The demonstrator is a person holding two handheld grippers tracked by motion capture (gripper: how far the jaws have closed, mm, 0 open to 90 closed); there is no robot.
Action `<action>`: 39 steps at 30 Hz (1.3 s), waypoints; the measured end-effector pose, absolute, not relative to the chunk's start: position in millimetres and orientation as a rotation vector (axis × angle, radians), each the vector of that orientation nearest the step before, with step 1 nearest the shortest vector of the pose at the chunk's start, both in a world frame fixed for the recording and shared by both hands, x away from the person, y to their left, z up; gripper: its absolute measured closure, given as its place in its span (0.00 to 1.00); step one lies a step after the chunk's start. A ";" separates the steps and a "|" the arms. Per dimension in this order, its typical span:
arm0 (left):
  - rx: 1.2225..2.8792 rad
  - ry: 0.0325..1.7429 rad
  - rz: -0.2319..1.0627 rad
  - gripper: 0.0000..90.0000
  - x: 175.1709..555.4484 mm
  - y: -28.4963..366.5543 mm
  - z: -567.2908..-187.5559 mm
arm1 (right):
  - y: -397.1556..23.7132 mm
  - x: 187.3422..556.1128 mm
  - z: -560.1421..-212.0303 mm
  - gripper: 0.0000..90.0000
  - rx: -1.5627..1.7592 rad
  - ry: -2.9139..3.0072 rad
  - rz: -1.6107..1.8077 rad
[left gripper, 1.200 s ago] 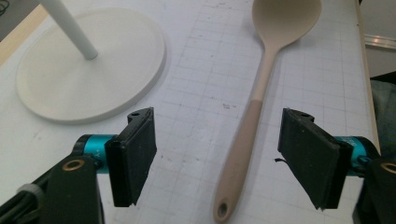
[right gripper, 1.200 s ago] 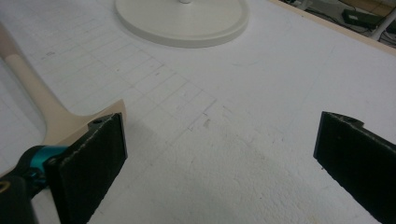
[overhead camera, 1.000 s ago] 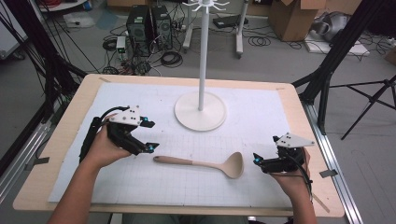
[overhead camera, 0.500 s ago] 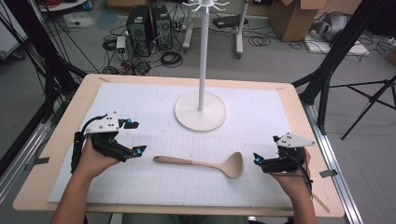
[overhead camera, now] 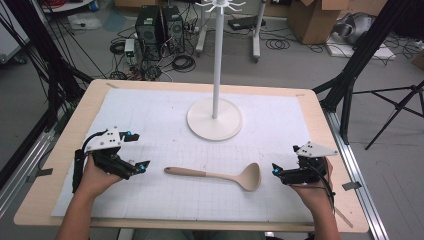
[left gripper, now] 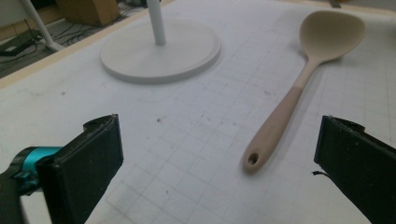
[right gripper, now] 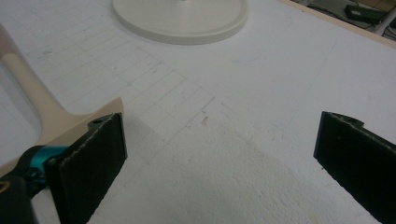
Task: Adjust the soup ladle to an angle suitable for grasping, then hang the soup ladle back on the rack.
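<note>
A beige ladle [overhead camera: 215,175] lies flat on the white grid mat, handle end to the left and bowl to the right. My left gripper [overhead camera: 138,149] rests low on the mat just left of the handle end. Its jaws have just been opening and stand wide, with nothing between them. In the left gripper view the ladle [left gripper: 299,88] lies ahead, its holed handle tip short of the left gripper [left gripper: 219,158]. My right gripper [overhead camera: 282,162] stands open just right of the bowl. In the right gripper view the ladle bowl [right gripper: 42,112] sits behind the left jaw of the right gripper [right gripper: 219,154].
A white stand with a round base [overhead camera: 215,119] and a tall pole rises at the back middle of the mat; the base [left gripper: 161,51] [right gripper: 182,18] shows in both gripper views. The wooden table edge [overhead camera: 65,150] frames the mat. Cables and boxes lie on the floor beyond.
My left gripper has moved left and toward the person, away from the ladle's handle end, and its jaws have spread wider. The ladle and the right gripper have stayed put.
</note>
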State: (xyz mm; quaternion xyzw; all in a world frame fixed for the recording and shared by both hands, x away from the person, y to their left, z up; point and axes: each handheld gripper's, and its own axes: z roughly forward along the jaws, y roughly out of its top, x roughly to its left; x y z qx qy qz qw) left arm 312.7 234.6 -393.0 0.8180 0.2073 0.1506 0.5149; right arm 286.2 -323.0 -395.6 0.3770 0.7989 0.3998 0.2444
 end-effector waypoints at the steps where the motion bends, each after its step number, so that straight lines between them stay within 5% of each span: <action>1: 1.977 0.498 0.366 0.02 312.1 236.5 -394.8 | -323.1 286.3 -395.7 0.01 1.029 2.182 1.092; 28: 1.925 0.515 0.383 0.02 307.8 247.8 -388.6 | -326.9 286.3 -394.7 0.01 1.036 2.170 1.119; 39: 1.932 0.484 0.385 0.02 306.1 246.9 -385.9 | -314.2 296.9 -369.7 0.01 0.968 2.203 1.143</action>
